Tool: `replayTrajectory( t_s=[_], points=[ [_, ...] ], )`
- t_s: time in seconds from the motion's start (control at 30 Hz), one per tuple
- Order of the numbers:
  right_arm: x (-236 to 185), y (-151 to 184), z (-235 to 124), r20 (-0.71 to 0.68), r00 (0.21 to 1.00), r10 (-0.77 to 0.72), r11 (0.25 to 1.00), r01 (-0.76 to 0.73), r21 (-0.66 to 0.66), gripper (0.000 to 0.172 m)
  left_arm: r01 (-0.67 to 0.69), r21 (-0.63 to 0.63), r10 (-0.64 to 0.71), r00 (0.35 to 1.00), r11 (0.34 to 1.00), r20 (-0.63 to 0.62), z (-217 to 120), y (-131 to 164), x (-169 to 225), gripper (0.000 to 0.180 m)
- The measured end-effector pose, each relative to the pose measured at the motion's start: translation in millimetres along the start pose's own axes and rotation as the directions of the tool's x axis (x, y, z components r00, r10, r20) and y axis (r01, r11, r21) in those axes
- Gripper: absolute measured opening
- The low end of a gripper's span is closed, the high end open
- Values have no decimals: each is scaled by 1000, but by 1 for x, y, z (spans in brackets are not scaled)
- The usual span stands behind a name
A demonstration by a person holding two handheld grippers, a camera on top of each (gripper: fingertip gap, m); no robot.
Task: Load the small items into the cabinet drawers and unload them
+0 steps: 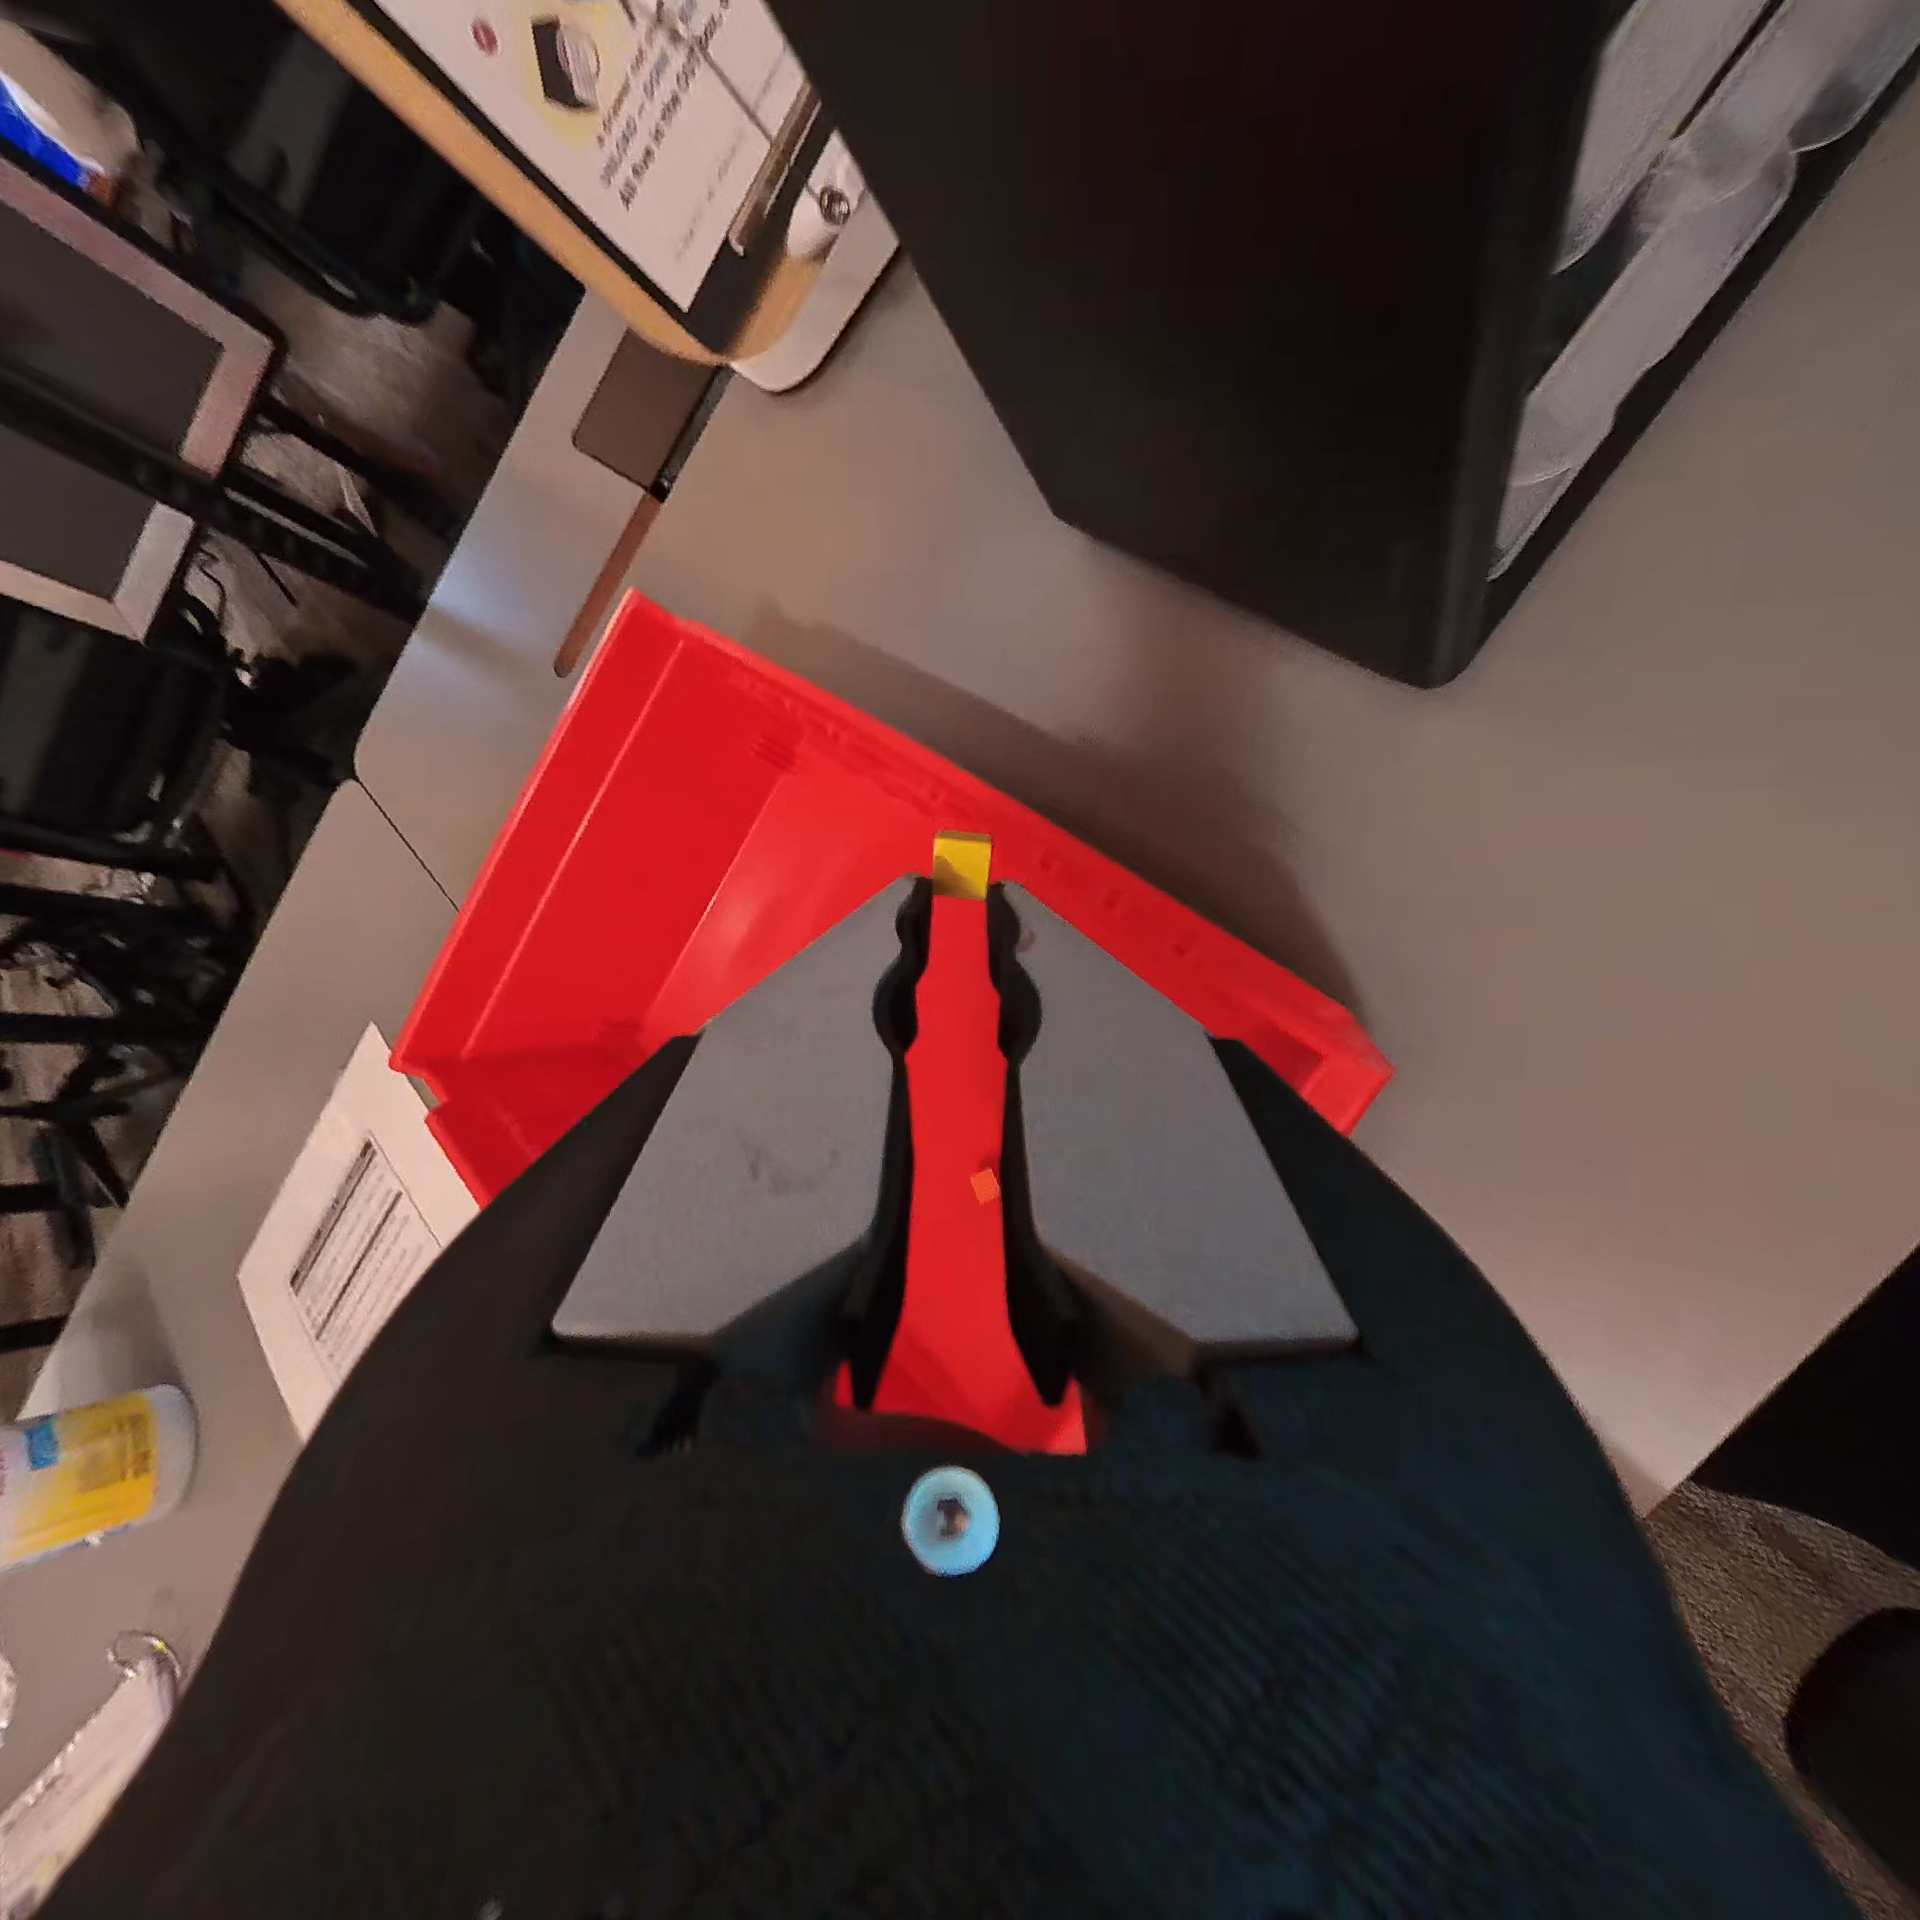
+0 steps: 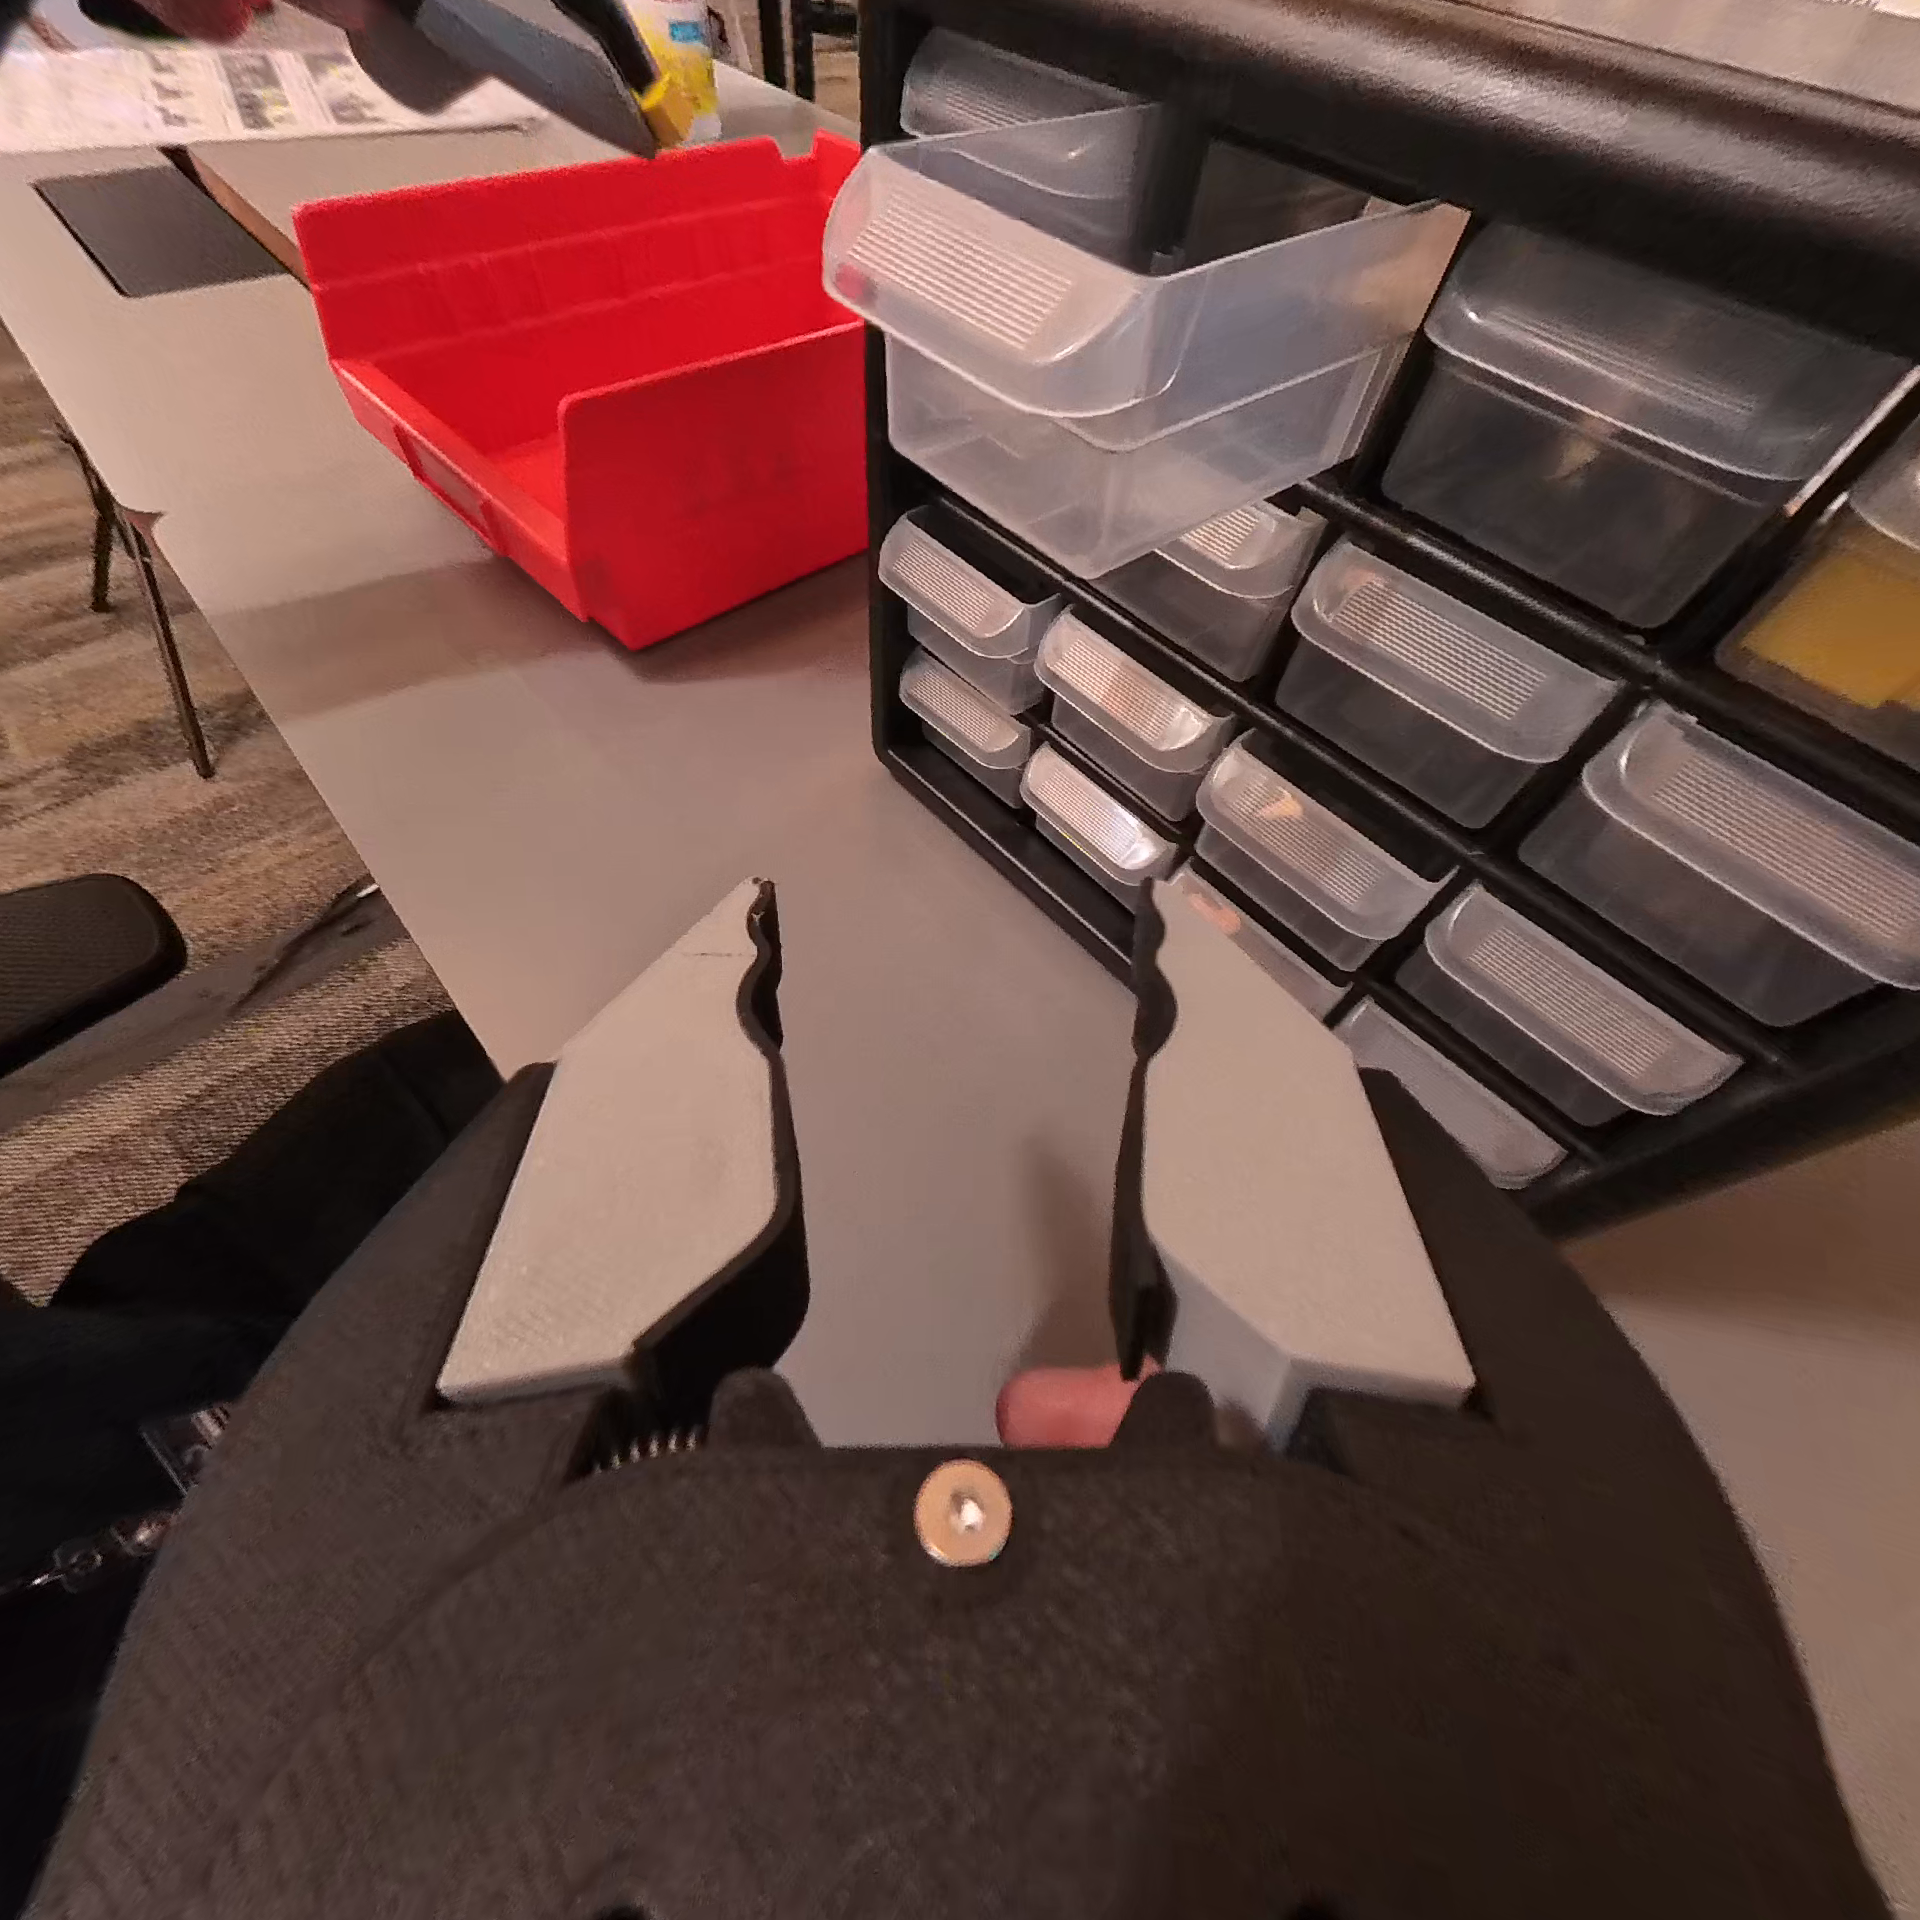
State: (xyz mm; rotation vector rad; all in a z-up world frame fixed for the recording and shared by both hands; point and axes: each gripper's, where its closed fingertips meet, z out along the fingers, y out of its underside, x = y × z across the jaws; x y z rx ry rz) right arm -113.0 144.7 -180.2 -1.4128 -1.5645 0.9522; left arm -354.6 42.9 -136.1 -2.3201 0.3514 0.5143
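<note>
My left gripper (image 1: 958,888) is shut on a small yellow block (image 1: 961,864), pinched at the fingertips above the red bin (image 1: 644,852). A tiny orange piece (image 1: 983,1184) lies on the bin's floor, seen between the fingers. In the right wrist view the left gripper (image 2: 649,114) hangs over the bin's (image 2: 707,499) far side with the yellow block (image 2: 665,109) at its tip. The black drawer cabinet (image 2: 883,623) stands right of the bin, with its top-left clear drawer (image 2: 1122,343) pulled out. My right gripper (image 2: 951,904) is open and empty over the table in front of the cabinet.
A drawer at the right edge holds something yellow (image 2: 1829,623). A white sheet (image 1: 343,1216) and a yellow-and-white bottle (image 1: 83,1475) lie left of the bin. A thin wooden stick (image 1: 603,582) lies beyond the bin. The table's front edge (image 2: 343,831) drops to carpet. Left tips to right tips: about 25 cm.
</note>
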Motion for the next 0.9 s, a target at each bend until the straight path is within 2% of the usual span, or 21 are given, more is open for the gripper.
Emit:
replayTrajectory(
  t_s=[0.03, 0.2, 0.33, 0.53, 0.7, 0.9],
  points=[
    [0, -1, -1, 4, 1000, 5, 1000, -5, 5, 66, -9, 7, 9, 1000, 1000, 2, -1, -2, 2, 8],
    [4, -7, -7, -4, 1000, 10, 1000, -9, 28, 64, -34, 84, 35, 999, 996, -16, -14, -27, 8, 8],
    [8, -9, -7, -6, 1000, 14, 999, -14, 38, 63, -109, 232, 124, 991, 967, -54, -36, -75, 30, 8],
    [14, -28, -11, -19, 1000, -9, 996, 10, 89, 61, -246, 282, 281, 955, 928, -92, -35, -131, 69, 8],
    [18, -36, -16, -32, 999, -33, 995, 36, 97, 61, -267, 296, 315, 941, 917, -126, -29, -149, 80, 8],
    [21, -41, -19, -26, 999, -22, 994, 25, 111, 61, -289, 300, 341, 930, 909, -136, -24, -157, 91, 8]
  ],
)
